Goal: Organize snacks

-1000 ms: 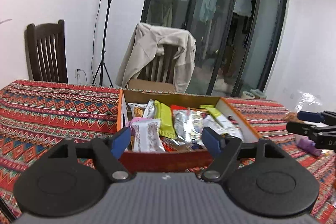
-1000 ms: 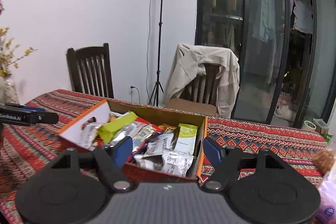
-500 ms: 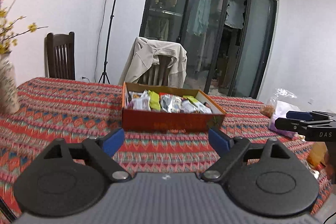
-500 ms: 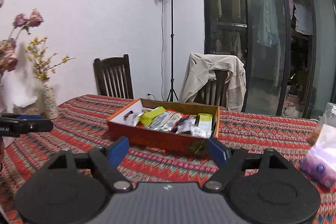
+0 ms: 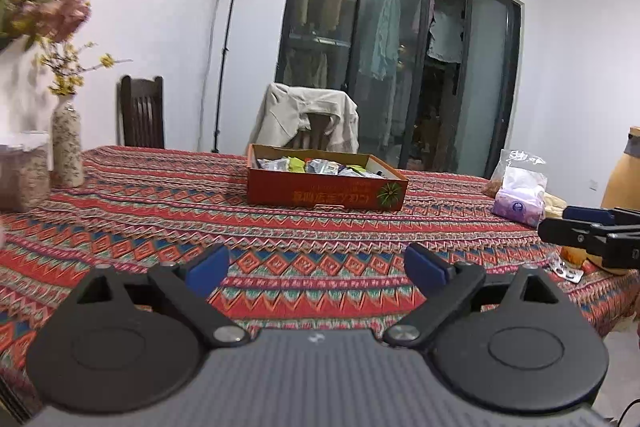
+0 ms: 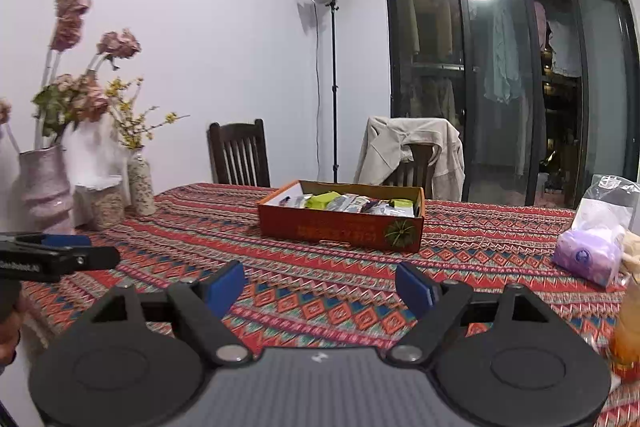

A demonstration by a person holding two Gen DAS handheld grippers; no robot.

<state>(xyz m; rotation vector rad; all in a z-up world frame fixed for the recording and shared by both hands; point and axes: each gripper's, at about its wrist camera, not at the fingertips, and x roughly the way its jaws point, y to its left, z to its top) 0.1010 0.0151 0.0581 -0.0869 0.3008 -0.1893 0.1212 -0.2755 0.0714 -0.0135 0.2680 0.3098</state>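
At the left edge of the table, a cluster of ceramic vases with dried pink and yellow flowers (image 6: pixel 80 131) stands against the wall. This placement likely keeps the working area free.

The left gripper (image 5: pixel 316 269) has black arms and blue pads. Its jaws are opening, and nothing lies between them; only the red, zigzag-patterned woven tablecloth (image 5: pixel 160 211) shows in the gap. In the right wrist view, the side of this gripper carries white lettering, but it is too small to read with confidence.

The shallow orange-red cardboard box of wrapped snacks (image 5: pixel 326 187) sits near the middle of the table, well apart from both grippers. The foil, green and white packets lie loosely inside it, below the rim. The front wall carries a row of gold characters and a round sunburst emblem at its right end; the characters are not legible. The open top and central position suit access from either side.

The right gripper (image 6: pixel 320 289) is of the same build. Its jaws are also opening, with nothing between them.

At the right, a clear plastic bag holding a purple tissue pack (image 6: pixel 588 255) rests on the cloth, apart from the box. A round blue mark on the pack cannot be read. An orange-filled glass (image 6: pixel 628 339) stands at the near right edge.
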